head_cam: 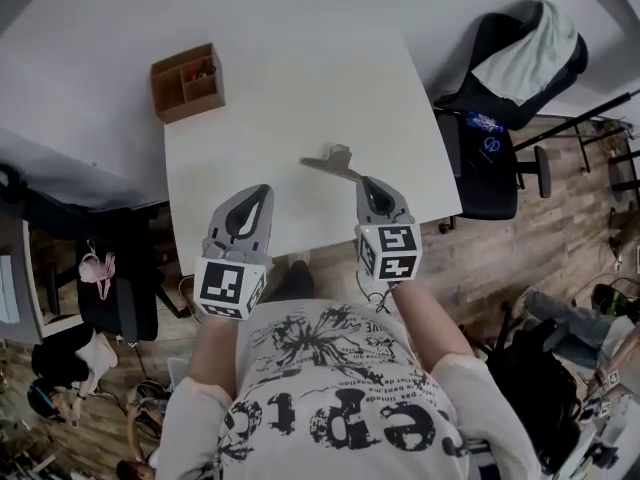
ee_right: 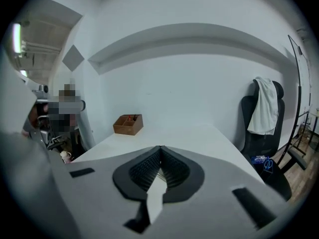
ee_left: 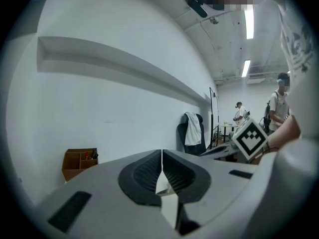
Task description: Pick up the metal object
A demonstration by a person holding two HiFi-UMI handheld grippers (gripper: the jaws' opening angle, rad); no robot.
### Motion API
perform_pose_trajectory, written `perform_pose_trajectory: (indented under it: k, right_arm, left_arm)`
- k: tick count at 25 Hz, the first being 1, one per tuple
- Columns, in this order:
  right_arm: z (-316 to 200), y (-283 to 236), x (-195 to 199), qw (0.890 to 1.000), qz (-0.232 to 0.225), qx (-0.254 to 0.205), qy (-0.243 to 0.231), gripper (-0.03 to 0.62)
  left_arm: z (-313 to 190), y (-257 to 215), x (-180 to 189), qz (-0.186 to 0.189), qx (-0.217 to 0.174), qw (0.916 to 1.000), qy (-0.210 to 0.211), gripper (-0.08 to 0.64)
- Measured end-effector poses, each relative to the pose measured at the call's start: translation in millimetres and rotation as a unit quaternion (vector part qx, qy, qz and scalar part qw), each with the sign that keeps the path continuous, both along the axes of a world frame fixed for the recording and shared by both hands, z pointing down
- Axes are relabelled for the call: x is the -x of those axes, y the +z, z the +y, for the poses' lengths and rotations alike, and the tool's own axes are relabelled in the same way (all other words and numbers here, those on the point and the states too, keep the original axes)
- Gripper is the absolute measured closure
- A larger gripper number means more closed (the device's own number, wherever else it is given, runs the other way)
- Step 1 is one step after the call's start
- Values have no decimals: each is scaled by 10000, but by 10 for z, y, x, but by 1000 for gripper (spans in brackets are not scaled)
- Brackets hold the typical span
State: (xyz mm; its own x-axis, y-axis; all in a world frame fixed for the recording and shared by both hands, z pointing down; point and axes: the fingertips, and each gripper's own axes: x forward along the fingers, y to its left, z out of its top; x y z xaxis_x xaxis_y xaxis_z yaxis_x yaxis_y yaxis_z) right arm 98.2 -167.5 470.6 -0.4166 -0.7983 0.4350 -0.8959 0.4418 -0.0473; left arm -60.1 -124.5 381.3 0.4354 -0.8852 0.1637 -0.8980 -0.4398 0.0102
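Right tool [head_cam: 367, 182] by grey, perhaps bent metal object [head_cam: 335, 160]

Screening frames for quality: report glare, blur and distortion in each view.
Head view: even light on the table, no glare, metal object sharp. Left gripper view: strong fisheye, black corners, ceiling lights blown out. Right gripper view: same fisheye, wall ledge bowed.

Matt grey metal object [head_cam: 335, 160]; smooth matt white table [head_cam: 300, 78]; wooden box [head_cam: 187, 81].
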Motion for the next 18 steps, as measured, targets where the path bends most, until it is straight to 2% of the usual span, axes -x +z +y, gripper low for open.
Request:
perform_pose_trajectory:
  k: [6, 7, 8, 9, 11, 16, 18]
  right_arm:
    - [-528, 493, 63, 9952, -17, 847, 481, 598]
    - [-586, 606, 78, 9931, -37, 1037, 548, 575]
    - [-635, 723, 96, 9905, -58, 1229, 606, 509]
    - [-679, 837, 110, 9878, -68, 1403, 672, 479]
    - [-759, 1039, 122, 9823, -56, 1672, 841, 451]
    - [-894, 1455, 199, 9654, -78, 2312, 1205, 288]
    - [-964, 1544, 208, 9600, -85, 2415, 1413, 266]
  left_arm:
    - [-616, 190, 120, 138, 127, 9994, 282, 548]
    - [-694, 233, 132, 146, 169, 9992, 320, 548]
    - [-765, 280, 144, 146, 216, 9990, 357, 548]
    - [-829, 329, 156, 136, 268, 9988, 388, 548]
    - [-939, 434, 189, 103, 379, 9983, 431, 548]
    - [-1124, 664, 297, -22, 616, 9969, 479, 548]
    - [-1186, 767, 334, -87, 647, 9965, 521, 548]
